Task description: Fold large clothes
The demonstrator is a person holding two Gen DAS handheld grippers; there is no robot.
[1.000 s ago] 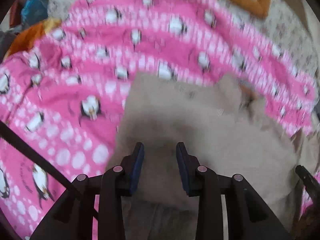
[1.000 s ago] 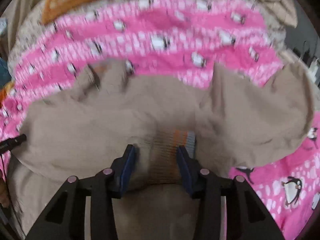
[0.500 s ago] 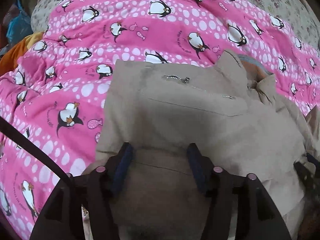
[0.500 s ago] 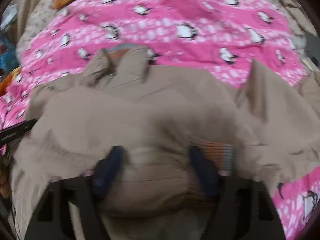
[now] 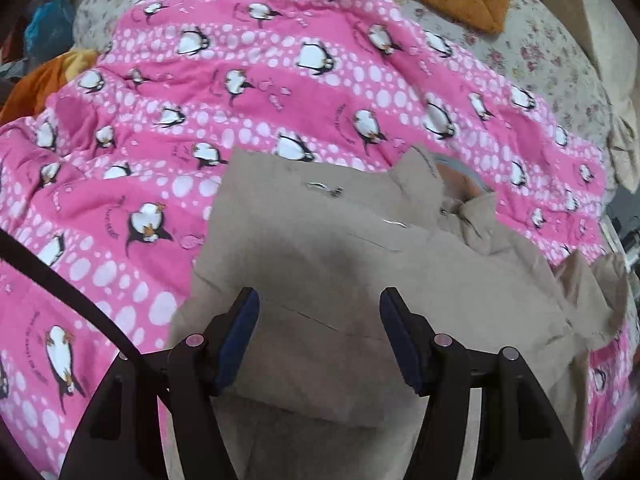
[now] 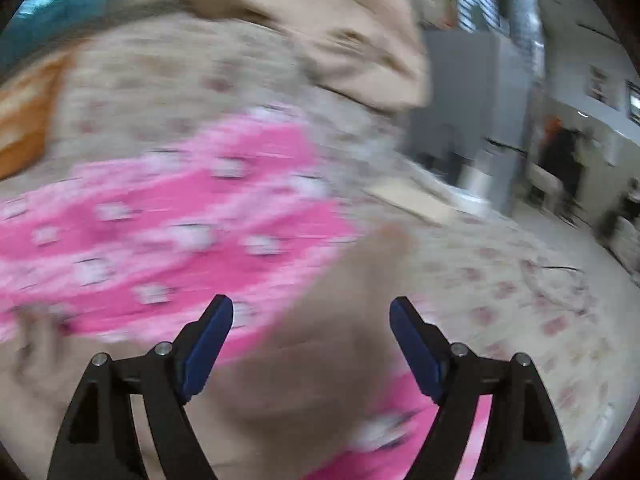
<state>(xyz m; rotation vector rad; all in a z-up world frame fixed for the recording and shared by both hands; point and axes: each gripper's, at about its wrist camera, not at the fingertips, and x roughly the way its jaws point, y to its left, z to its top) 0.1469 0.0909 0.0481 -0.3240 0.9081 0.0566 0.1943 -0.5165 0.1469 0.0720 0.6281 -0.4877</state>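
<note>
Folding a beige jacket on a penguin-print blanket

Lying on the pink penguin blanket (image 5: 280,80), the beige jacket (image 5: 340,248) has its collar (image 5: 452,184) toward the floral bedsheet (image 5: 532,56). Left gripper (image 5: 319,304) hovers over the jacket, fingers spread wide, gripping nothing. Right gripper (image 6: 311,312), likewise wide apart, appears in a motion-blurred view above jacket and blanket.

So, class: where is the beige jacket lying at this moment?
In the left wrist view the beige jacket lies spread on the pink penguin blanket, lower centre to right, directly ahead of the open left gripper.
</note>
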